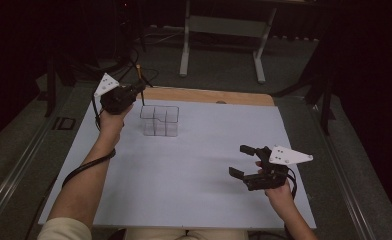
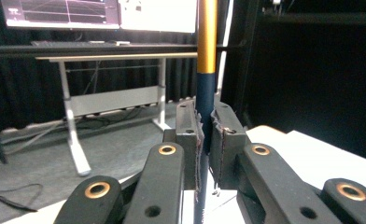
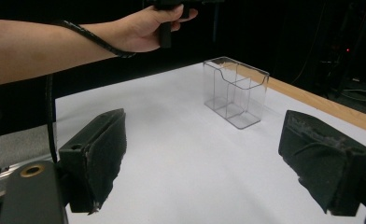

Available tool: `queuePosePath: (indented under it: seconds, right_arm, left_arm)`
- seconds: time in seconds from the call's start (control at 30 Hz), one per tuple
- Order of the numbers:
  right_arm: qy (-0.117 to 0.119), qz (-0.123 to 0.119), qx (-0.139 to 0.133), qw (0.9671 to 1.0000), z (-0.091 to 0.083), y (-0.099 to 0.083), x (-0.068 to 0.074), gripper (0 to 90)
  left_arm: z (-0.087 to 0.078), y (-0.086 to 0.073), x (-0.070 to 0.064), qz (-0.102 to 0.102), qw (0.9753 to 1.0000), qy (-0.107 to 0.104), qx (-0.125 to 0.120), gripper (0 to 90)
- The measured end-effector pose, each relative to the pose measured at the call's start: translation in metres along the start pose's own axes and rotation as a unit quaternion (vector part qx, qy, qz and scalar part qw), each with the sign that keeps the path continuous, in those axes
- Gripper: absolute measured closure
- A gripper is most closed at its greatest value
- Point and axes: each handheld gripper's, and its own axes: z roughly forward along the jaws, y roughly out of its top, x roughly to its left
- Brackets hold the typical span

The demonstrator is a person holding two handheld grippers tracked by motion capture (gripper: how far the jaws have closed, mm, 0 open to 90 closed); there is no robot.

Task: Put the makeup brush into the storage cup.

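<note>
Pen (image 2: 206, 56), orange-yellow upper barrel and dark blue lower barrel, stood upright at the centre of the left gripper view, pinched between the pads of the left gripper (image 2: 204, 135); in the high view this gripper (image 1: 140, 90) sat at upper left, just left of a clear plastic compartment organizer (image 1: 160, 120) resting on the white table sheet (image 1: 194, 165). Right gripper (image 1: 244, 161), lower right of the high view, hovered over the sheet with jaws spread wide and nothing between them, well apart from the organizer (image 3: 236, 91), which appeared upper centre in its own view.
</note>
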Motion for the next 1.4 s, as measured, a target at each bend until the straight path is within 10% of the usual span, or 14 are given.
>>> queuePosePath:
  seconds: [0.27,0.4,0.97,1.4]
  right_arm:
    - [0.002,-0.003,0.003,1.0,0.0,0.0,0.001,15.1]
    - [0.002,-0.004,0.004,1.0,0.001,0.0,0.001,15.1]
    - [0.002,-0.007,0.003,1.0,0.0,0.003,0.003,15.2]
    - [-0.003,-0.003,0.002,1.0,-0.002,0.003,0.002,15.1]
  left_arm:
    - [0.005,-0.005,0.0,-0.002,0.9996,-0.017,0.024,82.3]
    - [0.005,-0.004,-0.001,0.004,0.9996,-0.007,0.026,60.5]
    - [-0.018,0.012,-0.01,-0.008,0.9995,-0.024,0.017,55.4]
    - [-0.041,0.022,-0.019,-0.015,0.9985,-0.034,0.039,23.7]
